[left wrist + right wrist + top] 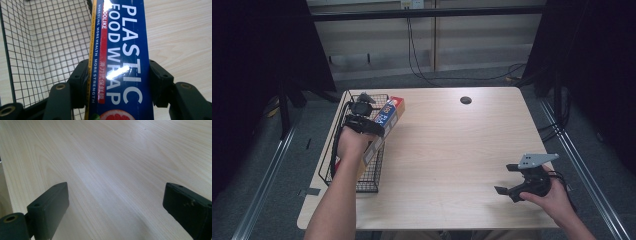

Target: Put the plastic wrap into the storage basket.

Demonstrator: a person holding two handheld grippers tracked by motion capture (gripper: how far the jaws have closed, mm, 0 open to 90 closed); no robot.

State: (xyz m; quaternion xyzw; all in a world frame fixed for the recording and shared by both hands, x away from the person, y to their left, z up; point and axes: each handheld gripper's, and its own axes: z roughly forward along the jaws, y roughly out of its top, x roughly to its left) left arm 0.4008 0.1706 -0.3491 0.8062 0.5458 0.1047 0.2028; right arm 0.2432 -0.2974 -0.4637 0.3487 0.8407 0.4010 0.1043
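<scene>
Your left gripper (360, 116), at the left of the high view, has its black jaws clenched on the long blue cardboard box of plastic wrap (384, 125); in the left gripper view the flat matte pads press both narrow sides of the glossy box (120, 62), whose face carries large white lettering, a red stripe with small print, a thin yellow edge and a pink grapefruit slice at the bottom. In the high view the box runs slantwise, its red-and-white end up near the far right corner of the black wire-mesh basket (371, 176), its body lying over the basket's right rim. That basket is rectangular, made of fine square grid wire with a thicker rim, and stands at the left edge of the pale wood-grain surface (452, 150); through its mesh (45, 37) you see the same light laminate. A small round dark hole (465, 100) sits in the surface near the far edge. Your right gripper (507, 180), at the lower right of the high view, carries a grey three-cornered plate on top; its blocky black jaws stand released and wide apart, with bare smooth surface (112, 170) between them.
</scene>
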